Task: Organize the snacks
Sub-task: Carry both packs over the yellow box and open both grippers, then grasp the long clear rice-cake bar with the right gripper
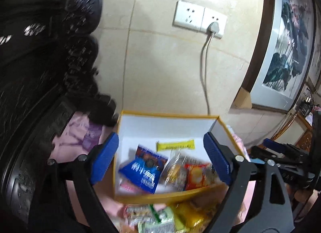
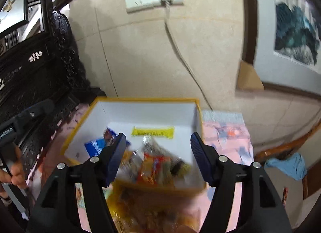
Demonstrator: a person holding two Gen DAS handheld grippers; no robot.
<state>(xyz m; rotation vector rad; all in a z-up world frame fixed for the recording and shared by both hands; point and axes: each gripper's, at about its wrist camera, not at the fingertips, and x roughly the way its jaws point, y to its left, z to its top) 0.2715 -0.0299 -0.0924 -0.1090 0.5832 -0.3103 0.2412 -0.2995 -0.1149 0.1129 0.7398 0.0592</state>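
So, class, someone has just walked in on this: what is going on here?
A person holds a gripper in each hand over a yellow-rimmed box on a pink cloth. Both the left gripper and the right gripper stand open and empty. Several snack packets already lie in the box, including a yellow bar; more snacks wait loose in front.

We face a beige tiled wall (image 1: 160,62) with a double socket (image 1: 199,19) upper centre, dark carved furniture (image 1: 40,62) left, framed painting (image 1: 289,42) right.
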